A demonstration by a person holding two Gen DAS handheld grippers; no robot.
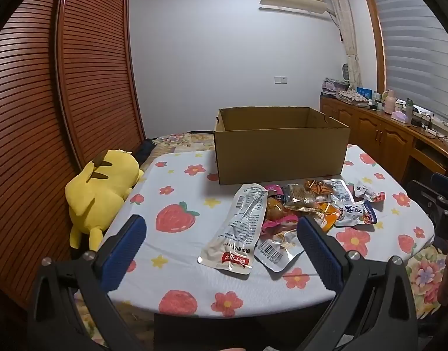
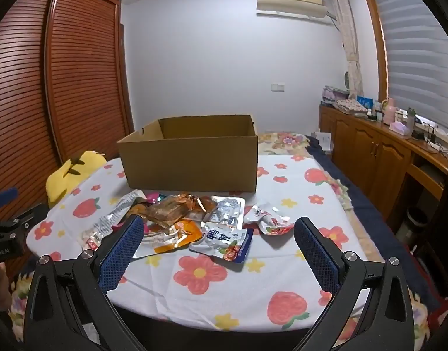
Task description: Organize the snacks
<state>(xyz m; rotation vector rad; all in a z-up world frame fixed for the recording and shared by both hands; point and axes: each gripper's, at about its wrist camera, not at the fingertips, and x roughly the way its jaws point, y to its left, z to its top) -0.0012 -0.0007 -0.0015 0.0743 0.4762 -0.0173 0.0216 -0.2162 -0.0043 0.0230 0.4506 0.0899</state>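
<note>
Snack packets point(image 1: 297, 213) lie in a loose heap on the flower-and-strawberry cloth of the table point(image 1: 177, 251), just in front of an open cardboard box point(image 1: 279, 152) that stands upright at the far side; the heap and the box are near but not touching.

Left gripper point(image 1: 221, 251): held low at the near edge of the table, level, pointing toward the box. Its blue-padded fingers point(image 1: 123, 251) are spread wide with nothing between them. In the left wrist view the long silver-white packet point(image 1: 238, 228) lies flat just beyond the fingertips, between the two fingers' lines, its red-labelled end nearest. A barcode packet point(image 1: 276, 248) lies just beside it, close to the right-side finger.

Right gripper point(image 2: 218, 251): also low at the near edge, level, facing the box, fingers point(image 2: 316, 251) parted wide and holding nothing. In the right wrist view the white-and-blue packet point(image 2: 224, 239) lies between the finger lines, just ahead of the tips. An orange packet point(image 2: 177, 234) sits beside the left-side finger, partly hidden by it. A crumpled white-and-red packet point(image 2: 268, 219) lies apart to the right of the heap.

A yellow plush toy point(image 1: 101, 193) lies at the table's left edge, against the slatted wardrobe point(image 1: 48, 102).
</note>
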